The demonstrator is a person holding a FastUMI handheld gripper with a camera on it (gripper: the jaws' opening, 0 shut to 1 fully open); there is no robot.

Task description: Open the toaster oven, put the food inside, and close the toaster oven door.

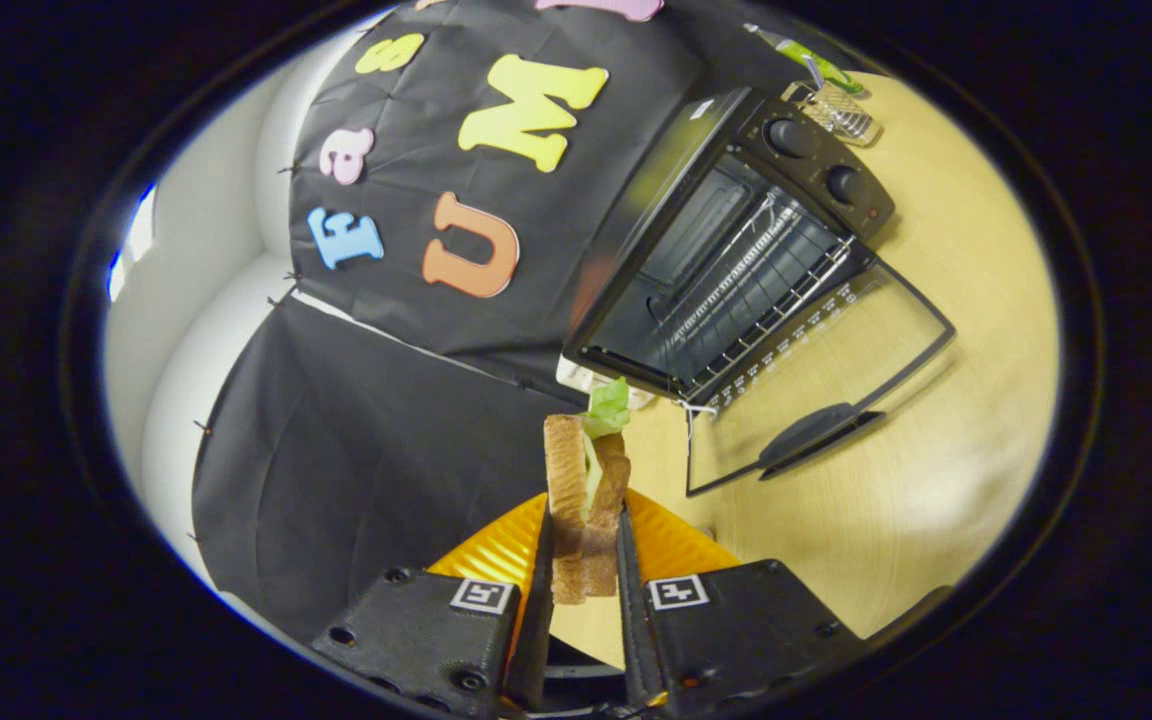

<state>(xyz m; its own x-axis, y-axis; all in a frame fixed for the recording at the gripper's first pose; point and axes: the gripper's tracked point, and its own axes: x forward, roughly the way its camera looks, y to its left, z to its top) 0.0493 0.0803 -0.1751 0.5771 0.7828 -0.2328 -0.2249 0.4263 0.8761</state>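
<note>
A sandwich [584,500] — two slices of brown bread with green lettuce poking out the far end — is clamped between the two fingers of the gripper [584,575], both pressing on its sides. It is held above an orange plate [671,545]. Beyond it on the wooden table [936,470] stands the black toaster oven [726,250], its glass door [816,390] dropped open, wire rack [766,290] showing. A metal basket [841,110] sits behind it.
</note>
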